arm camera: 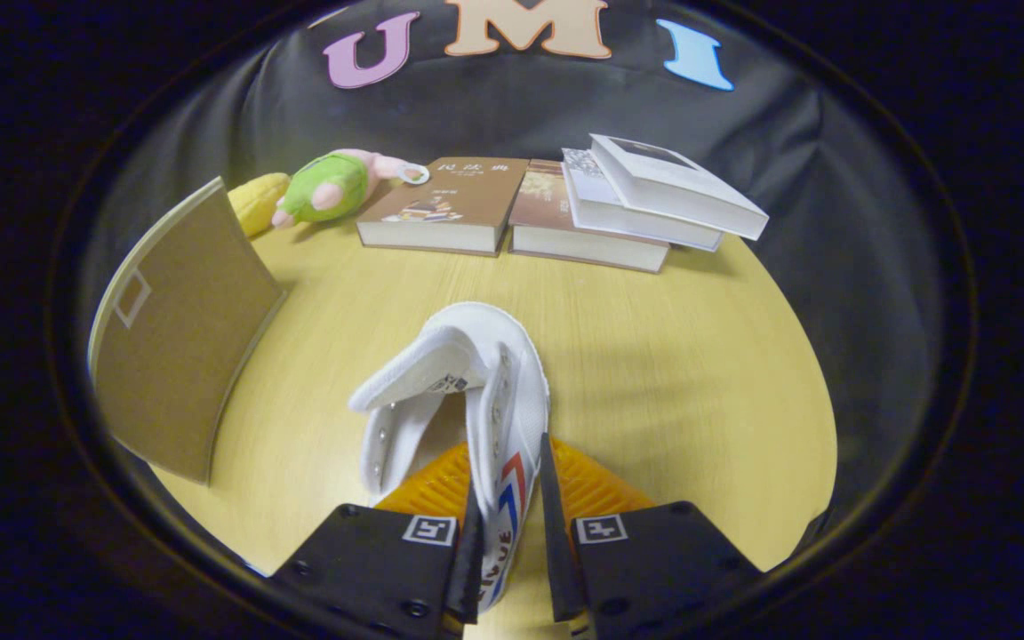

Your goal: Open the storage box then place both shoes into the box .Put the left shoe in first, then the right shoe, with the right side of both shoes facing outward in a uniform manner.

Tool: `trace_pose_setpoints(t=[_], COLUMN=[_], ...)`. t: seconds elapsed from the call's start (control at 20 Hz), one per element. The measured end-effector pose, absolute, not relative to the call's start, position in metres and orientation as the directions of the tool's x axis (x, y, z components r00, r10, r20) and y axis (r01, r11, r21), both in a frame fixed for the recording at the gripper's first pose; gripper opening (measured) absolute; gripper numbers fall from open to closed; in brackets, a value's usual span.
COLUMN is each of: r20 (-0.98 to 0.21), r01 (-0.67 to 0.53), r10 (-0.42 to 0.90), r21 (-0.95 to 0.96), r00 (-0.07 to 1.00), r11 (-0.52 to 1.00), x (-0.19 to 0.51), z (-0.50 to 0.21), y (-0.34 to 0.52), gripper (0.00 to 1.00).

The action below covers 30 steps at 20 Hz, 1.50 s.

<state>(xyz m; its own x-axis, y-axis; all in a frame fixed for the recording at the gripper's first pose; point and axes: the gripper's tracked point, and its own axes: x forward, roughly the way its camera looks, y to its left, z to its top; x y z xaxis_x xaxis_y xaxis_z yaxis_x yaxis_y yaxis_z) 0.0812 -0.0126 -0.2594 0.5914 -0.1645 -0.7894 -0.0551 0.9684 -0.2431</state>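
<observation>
At bottom centre the hand-held gripper [512, 533] clenched the white shoe's [463, 391] side wall above the surface [672, 356]; carrying it level toward the storage box [179, 342] at left seemed wise.

Light is even and fairly bright, falling from above onto the table [654, 356], which shows a soft sheen and no hard glare. Faint shadows lie under the books [565, 209] at the far side. Fisheye distortion bends the far and side edges. The near fingers [423, 569] look slightly soft.
</observation>
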Motion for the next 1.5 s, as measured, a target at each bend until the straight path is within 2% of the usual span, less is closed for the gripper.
trace_pose_setpoints(t=[0.1, 0.15, 0.25, 0.3, 0.55, 0.85, 1.15, 1.35, 1.5], r20=[-0.794, -0.788, -0.791, -0.799, -0.819, -0.748, -0.667, -0.625, -0.620], r01=[-0.030, -0.002, 0.052, 0.085, 0.182, 0.161, 0.076, -0.016, -0.078], r10=[-0.146, -0.167, -0.148, -0.127, 0.059, 0.212, 0.331, 0.449, 0.480], r21=[-0.203, -0.209, -0.145, -0.095, 0.196, 0.392, 0.503, 0.572, 0.561], r00=[0.590, 0.593, 0.594, 0.588, 0.571, 0.629, 0.668, 0.639, 0.621], r11=[0.979, 0.978, 0.988, 0.992, 0.964, 0.906, 0.861, 0.820, 0.824], x=[0.080, 0.079, 0.079, 0.080, 0.067, 0.053, 0.034, 0.017, 0.019], z=[-0.260, -0.258, -0.261, -0.261, -0.261, -0.217, -0.164, -0.139, -0.129], y=[-0.015, -0.021, -0.027, -0.027, -0.016, 0.019, 0.080, 0.145, 0.185], gripper=[0.19, 0.19, 0.08, 0.06, 0.06, 0.06, 0.06, 0.06, 0.06])
